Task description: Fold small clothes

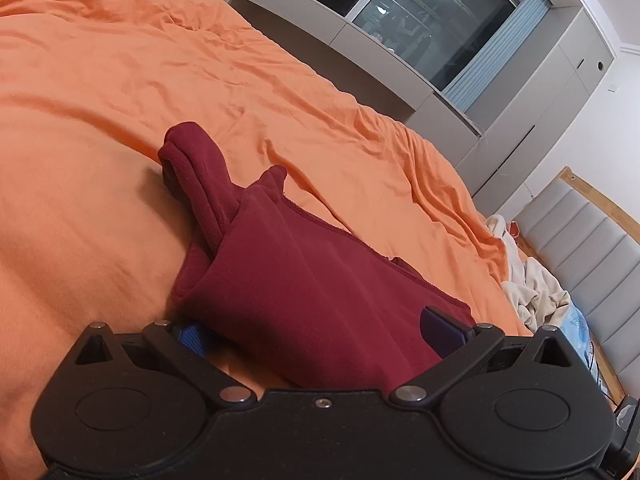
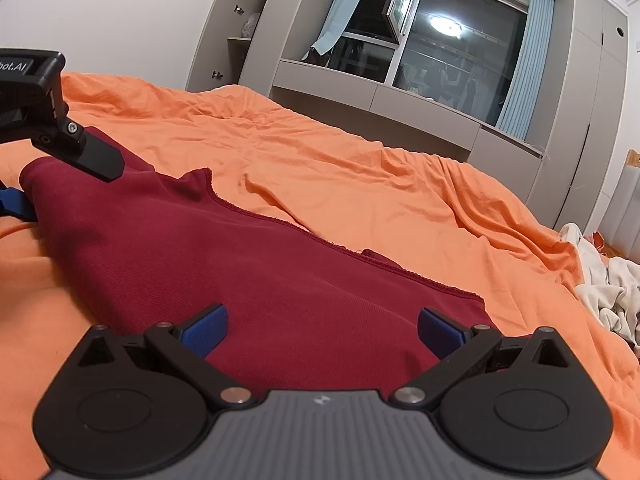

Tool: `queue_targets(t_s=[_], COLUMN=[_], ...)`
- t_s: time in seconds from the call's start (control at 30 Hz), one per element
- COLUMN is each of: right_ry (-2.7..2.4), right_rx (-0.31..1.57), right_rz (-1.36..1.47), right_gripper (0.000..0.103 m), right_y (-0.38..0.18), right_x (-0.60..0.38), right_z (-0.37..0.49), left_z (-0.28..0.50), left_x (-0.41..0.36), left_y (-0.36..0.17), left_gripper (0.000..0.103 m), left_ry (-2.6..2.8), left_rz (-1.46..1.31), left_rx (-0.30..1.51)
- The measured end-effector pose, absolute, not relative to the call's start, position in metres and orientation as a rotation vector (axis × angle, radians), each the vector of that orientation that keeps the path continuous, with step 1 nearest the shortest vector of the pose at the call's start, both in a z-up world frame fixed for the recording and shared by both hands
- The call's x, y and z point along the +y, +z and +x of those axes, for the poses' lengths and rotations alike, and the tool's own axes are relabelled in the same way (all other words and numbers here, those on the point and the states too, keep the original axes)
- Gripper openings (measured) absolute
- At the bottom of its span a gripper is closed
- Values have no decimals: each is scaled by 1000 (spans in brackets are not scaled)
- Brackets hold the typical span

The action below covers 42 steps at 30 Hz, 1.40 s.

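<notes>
A dark red garment (image 1: 304, 300) lies on the orange bed sheet (image 1: 120, 80). One narrow folded part of it (image 1: 192, 168) reaches away toward the far left. My left gripper (image 1: 316, 328) is open wide, and the garment's near end lies between its blue pads. In the right wrist view the same garment (image 2: 240, 260) spreads flat with a raw far edge. My right gripper (image 2: 322, 330) is open too, its blue pads set over the garment's near right part. The left gripper's finger (image 2: 96, 162) shows at the upper left, over the garment's left end.
A heap of cream clothes (image 2: 608, 280) lies at the bed's right edge, also visible in the left wrist view (image 1: 532, 292). A grey padded headboard (image 1: 592, 248) stands beyond it. Grey cabinets and a dark window (image 2: 440, 40) line the far wall. Rumpled orange sheet (image 2: 360, 168) stretches beyond the garment.
</notes>
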State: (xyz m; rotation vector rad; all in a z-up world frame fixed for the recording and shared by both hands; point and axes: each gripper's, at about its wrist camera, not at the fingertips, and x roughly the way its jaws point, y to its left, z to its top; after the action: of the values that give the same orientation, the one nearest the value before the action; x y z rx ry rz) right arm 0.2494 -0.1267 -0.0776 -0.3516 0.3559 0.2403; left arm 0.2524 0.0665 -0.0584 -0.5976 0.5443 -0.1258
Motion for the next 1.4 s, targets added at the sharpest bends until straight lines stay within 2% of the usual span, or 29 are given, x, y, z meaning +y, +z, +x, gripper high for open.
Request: queue_targets(t_s=[0.43,0.6,0.7,0.77,0.83,1.03,1.1,1.2,1.27,1.4], right_ry=[239,234,232,231,231,231,233,243,264,328], right_rx=[355,348,346,345,344,344,346,358,381,378], right_rz=[-353,-364,-367,-369,-370,-371,-366,-348,-314,-114], right_gripper=[103,103,103,103,103,103,103,103,103,103], right_y=[-78,-78,-78,-78,-78,-78,-78,-77,-73,-49], right_x=[-126,-129,-130,-131,-131,-132,-132,-135,-141,-179], right_z=[249,247,246,245,245,244,244,245,248,249], left_z=[252,251,249,250,254,265,268,272,275,282], left_x=[66,84,92,90,83,82,83,85,87,90], left_y=[-58,-58,-59,-57,-57,-60,-61,-62,-64,-64], left_gripper=[102,102,97,86,81,80,77,58,40,24], left_ry=[-125,-124,-115,-87,-68,-3,21,69,100,106], left_rz=[-600,-744,-791,-742,-686,-643,-648,-644,-646,-655], left_rx=[543,478,439,432,443,434,421,407,411,412])
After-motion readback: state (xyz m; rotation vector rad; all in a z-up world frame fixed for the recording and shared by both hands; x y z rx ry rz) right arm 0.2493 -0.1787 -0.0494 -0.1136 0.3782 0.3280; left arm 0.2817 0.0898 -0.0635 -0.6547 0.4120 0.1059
